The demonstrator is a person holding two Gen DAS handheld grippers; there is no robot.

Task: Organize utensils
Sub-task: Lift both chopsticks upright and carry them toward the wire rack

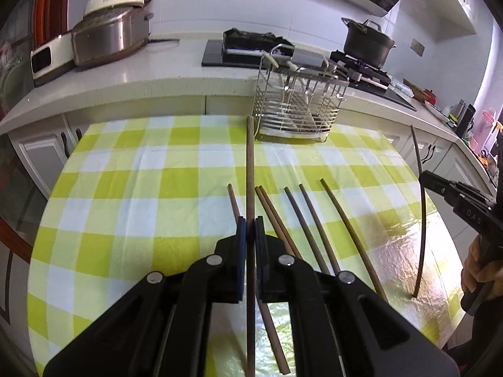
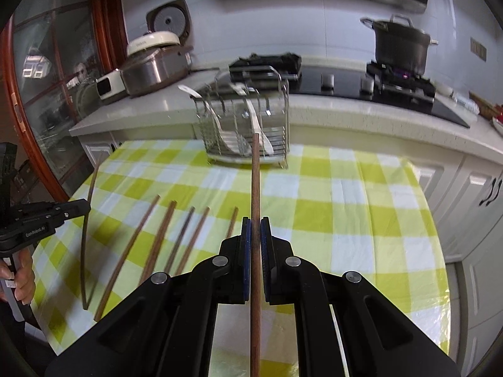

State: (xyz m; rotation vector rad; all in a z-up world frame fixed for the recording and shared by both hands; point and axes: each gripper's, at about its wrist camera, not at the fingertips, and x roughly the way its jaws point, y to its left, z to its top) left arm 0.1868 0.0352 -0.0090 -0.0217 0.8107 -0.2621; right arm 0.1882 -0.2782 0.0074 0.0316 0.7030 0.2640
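Left claw (image 1: 250,229): clenched on one wooden chopstick (image 1: 250,163). I hold it near its middle, and its far tip points toward the wire utensil rack (image 1: 295,106).

Right claw (image 2: 255,232): also clenched, on a second chopstick (image 2: 255,188). It runs straight along the pads, with its tip in front of the rack's lower wires in this view.

Both sticks: they look lifted clear of the cloth at the front end. In the left view the lower end of the right one seems just at the cloth, but I cannot tell if it touches.

Loose chopsticks (image 1: 314,226): five still lie side by side on the checked tablecloth (image 1: 125,188), between my two claws and a little below them.

Rack: it stands at the far edge of the counter (image 1: 56,220), well apart from both claws. White spoons (image 2: 257,125) already lean inside it.

Step in hand: I judge it is to carry both sticks to the rack and drop them in.

How to do it well: I should tip each stick more upright before reaching the rim, enter one claw at a time, and aim at a free part beside the spoons.

Risk: a thin stick can pivot between the pads, so I keep the grip firm until the tip is inside.
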